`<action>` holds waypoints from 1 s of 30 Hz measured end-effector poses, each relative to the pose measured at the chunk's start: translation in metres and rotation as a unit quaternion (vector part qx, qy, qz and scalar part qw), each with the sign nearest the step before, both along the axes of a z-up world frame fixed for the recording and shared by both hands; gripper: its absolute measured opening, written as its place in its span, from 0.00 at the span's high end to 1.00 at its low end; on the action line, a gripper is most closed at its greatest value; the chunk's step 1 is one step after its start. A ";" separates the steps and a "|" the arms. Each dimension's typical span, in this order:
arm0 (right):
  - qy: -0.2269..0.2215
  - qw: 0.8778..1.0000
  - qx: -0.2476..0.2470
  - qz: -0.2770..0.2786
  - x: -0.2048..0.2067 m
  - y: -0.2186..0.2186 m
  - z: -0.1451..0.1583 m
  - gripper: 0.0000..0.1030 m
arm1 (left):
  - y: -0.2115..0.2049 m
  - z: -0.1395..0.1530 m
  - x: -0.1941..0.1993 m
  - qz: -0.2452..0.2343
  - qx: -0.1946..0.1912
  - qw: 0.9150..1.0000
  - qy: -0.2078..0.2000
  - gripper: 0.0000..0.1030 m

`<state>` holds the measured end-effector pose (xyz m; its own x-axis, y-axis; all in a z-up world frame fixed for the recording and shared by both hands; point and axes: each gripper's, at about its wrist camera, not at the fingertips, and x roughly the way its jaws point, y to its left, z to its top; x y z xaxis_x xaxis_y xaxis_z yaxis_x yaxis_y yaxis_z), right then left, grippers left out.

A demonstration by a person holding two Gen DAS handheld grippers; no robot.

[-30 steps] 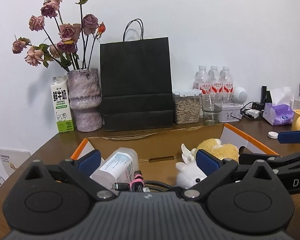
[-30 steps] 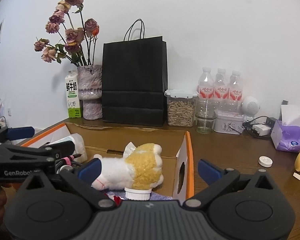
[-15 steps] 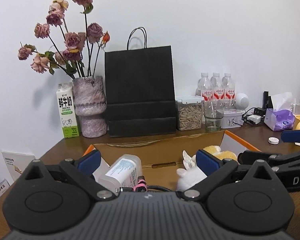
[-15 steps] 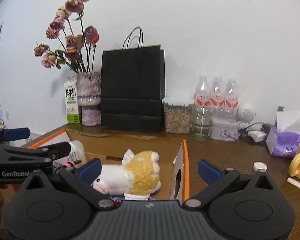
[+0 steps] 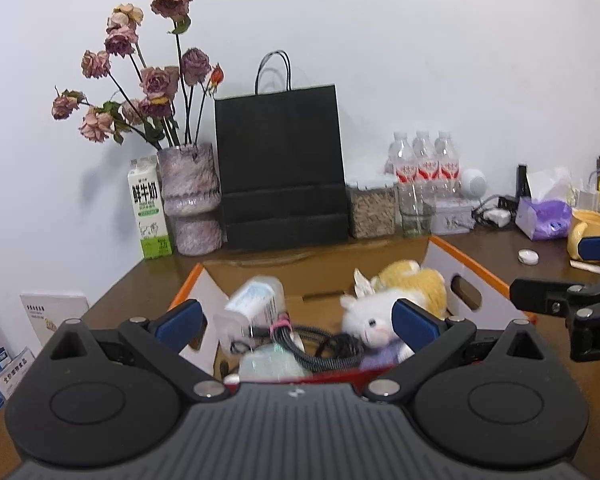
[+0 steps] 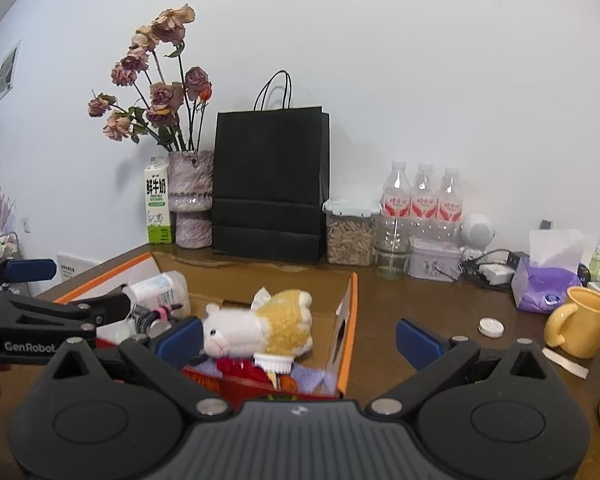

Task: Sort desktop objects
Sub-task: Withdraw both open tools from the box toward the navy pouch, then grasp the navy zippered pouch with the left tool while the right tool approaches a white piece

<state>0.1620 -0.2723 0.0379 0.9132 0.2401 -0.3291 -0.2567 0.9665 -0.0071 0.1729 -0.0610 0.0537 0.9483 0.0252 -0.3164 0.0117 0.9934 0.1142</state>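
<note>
An open cardboard box with orange rims point(image 5: 476, 276) point(image 6: 354, 308) sits on the brown desk. Inside lie a white-and-yellow plush animal point(image 5: 380, 312) point(image 6: 268, 320), a white labelled bottle point(image 5: 254, 300) point(image 6: 156, 290), a coiled black cable with a pink tie point(image 5: 300, 336) point(image 6: 156, 316) and a white-capped item on something red point(image 6: 272, 360). My left gripper point(image 5: 296, 322) point(image 6: 88, 286) hangs open over the box's near left side, holding nothing. My right gripper point(image 6: 298, 342) point(image 5: 556, 272) is open and holds nothing, over the box's right wall.
Along the wall stand a milk carton point(image 5: 150, 216), a vase of dried roses point(image 5: 190, 208), a black paper bag point(image 5: 280, 168), a seed jar point(image 6: 350, 236), water bottles point(image 6: 422, 196), a glass point(image 6: 392, 256) and a tin point(image 6: 434, 266). A tissue pack point(image 6: 548, 284), yellow mug point(image 6: 584, 322) and small white disc point(image 6: 491, 326) lie right.
Both grippers have risen and drawn back from the box, so more of its contents shows. Both stay open and hold nothing.
</note>
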 end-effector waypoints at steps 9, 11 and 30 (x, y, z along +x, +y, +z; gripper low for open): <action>0.032 0.999 -0.004 0.007 -0.021 -0.013 -0.021 0.00 | -0.007 -0.023 -0.010 -0.006 -0.009 0.996 0.094 0.00; 0.041 0.999 -0.006 0.007 -0.023 -0.016 -0.027 0.00 | -0.009 -0.028 -0.008 -0.011 -0.018 0.993 0.119 0.00; 0.116 0.993 -0.015 -0.004 -0.014 -0.028 -0.066 0.00 | -0.037 -0.065 0.017 -0.010 -0.015 0.968 0.251 0.02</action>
